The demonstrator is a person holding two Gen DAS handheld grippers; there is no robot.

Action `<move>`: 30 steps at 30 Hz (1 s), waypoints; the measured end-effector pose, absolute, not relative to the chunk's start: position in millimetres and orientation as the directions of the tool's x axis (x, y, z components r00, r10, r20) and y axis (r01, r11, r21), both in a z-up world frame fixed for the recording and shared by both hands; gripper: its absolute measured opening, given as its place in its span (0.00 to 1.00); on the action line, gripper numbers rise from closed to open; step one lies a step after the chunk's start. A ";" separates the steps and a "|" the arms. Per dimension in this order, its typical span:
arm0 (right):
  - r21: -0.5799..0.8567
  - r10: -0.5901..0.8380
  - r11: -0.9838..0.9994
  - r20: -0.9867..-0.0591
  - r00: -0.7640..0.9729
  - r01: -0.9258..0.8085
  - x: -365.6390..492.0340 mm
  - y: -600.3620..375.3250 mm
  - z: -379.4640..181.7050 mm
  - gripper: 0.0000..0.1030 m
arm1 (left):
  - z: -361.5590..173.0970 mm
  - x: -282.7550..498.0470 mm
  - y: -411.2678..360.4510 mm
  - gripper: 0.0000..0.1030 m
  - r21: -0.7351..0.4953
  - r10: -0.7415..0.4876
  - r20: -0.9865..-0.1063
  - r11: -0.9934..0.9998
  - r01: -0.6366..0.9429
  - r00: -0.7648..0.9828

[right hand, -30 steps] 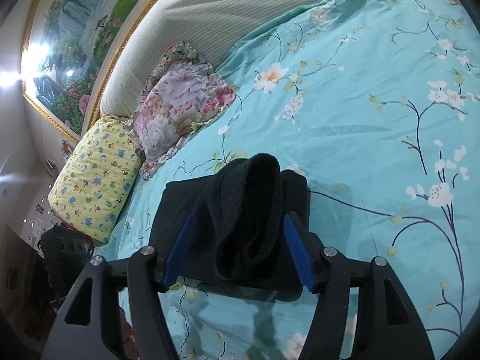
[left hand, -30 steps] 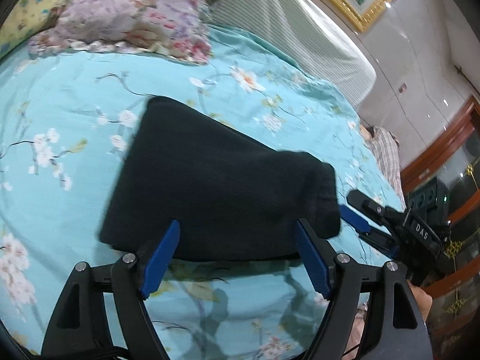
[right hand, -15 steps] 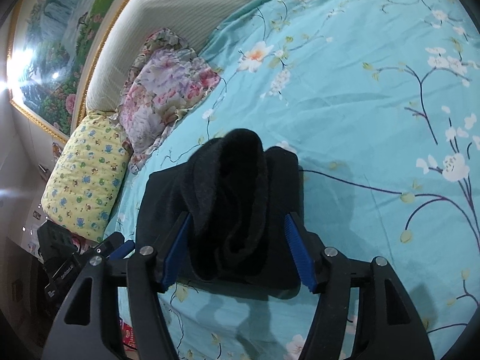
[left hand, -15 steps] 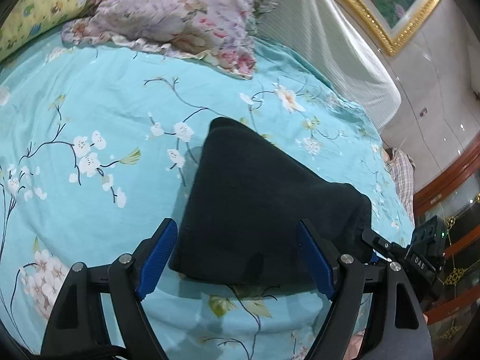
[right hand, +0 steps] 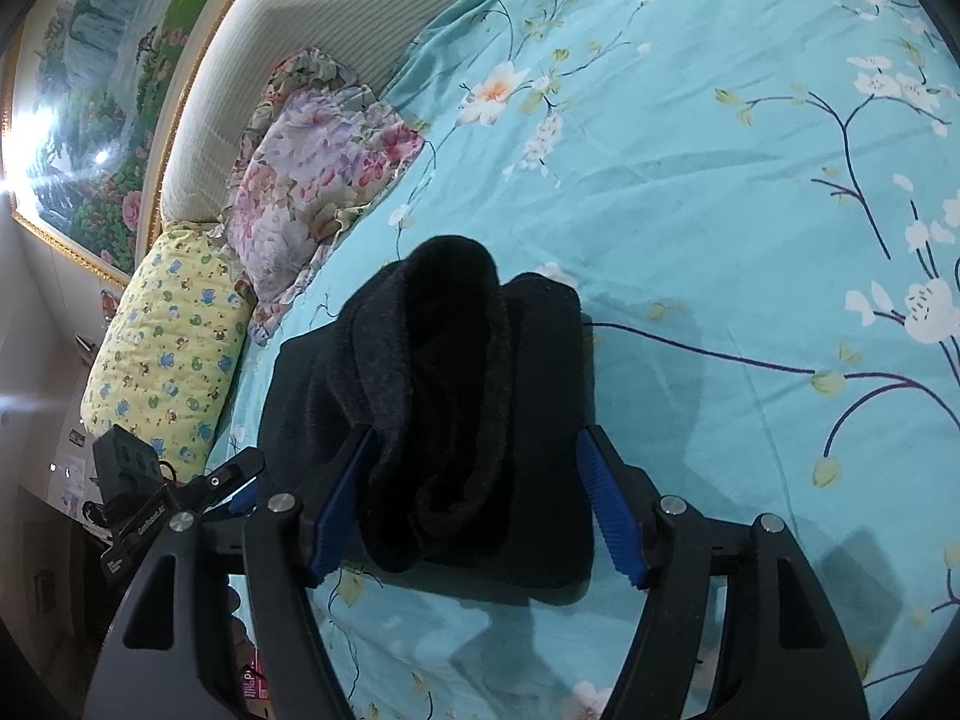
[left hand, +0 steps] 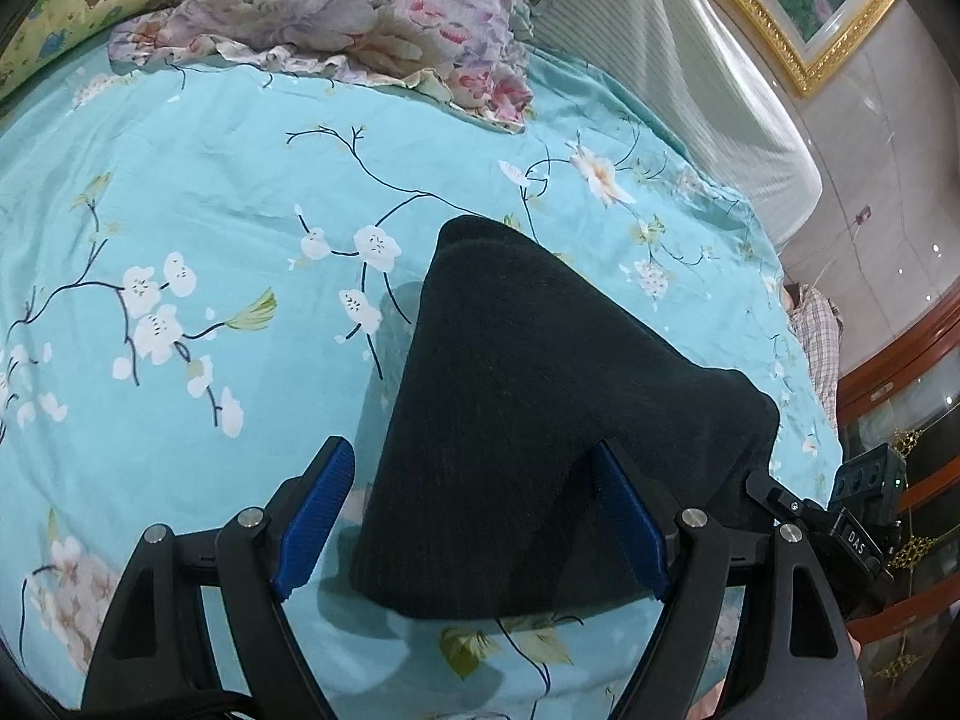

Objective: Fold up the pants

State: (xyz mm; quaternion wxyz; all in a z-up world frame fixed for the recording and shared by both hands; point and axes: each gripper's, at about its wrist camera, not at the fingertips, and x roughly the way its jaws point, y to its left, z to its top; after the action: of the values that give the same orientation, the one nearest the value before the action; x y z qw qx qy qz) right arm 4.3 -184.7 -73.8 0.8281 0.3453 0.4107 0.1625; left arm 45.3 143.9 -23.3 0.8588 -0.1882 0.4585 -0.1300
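The black pants (left hand: 540, 414) lie folded into a compact bundle on the turquoise floral bedsheet (left hand: 198, 222). My left gripper (left hand: 474, 516) is open, its blue pads on either side of the bundle's near edge, not pinching it. In the right wrist view the pants (right hand: 456, 414) show a thick rolled fold on top. My right gripper (right hand: 474, 504) is open, its pads on either side of that fold. The right gripper also shows at the bundle's right end in the left wrist view (left hand: 780, 498), and the left gripper at the left in the right wrist view (right hand: 228, 474).
A pink floral pillow (left hand: 360, 12) and a yellow patterned pillow (right hand: 168, 348) lie at the head of the bed, against a striped headboard (right hand: 336, 30). Wooden furniture (left hand: 912, 372) stands past the bed's right edge. Open sheet (right hand: 750, 210) spreads to the right.
The left wrist view has swung so the bundle sits more to its right and looks closer. The right gripper has edged nearer the fold. Both stay open.
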 end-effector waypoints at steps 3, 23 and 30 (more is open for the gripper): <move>0.708 0.554 0.706 -0.566 0.610 0.016 4.6 -186.2 -77.5 0.67 | -29.0 52.8 141.8 0.79 -0.425 -0.381 -0.749 0.904 0.048 0.542; 0.757 0.630 0.652 -0.504 0.590 -0.049 11.9 -182.3 -89.9 0.52 | -43.6 64.4 125.6 0.69 -0.449 -0.407 -0.743 0.892 0.054 0.532; 0.765 0.637 0.640 -0.471 0.610 -0.078 6.7 -179.5 -80.4 0.40 | -30.5 60.2 123.5 0.48 -0.419 -0.391 -0.735 0.904 0.082 0.554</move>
State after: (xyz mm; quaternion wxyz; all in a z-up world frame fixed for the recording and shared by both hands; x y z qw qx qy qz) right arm 6.7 -179.5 -80.4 0.8199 0.3641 0.3842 0.2181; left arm 60.2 123.5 -30.5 0.8647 -0.1707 0.4522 -0.1366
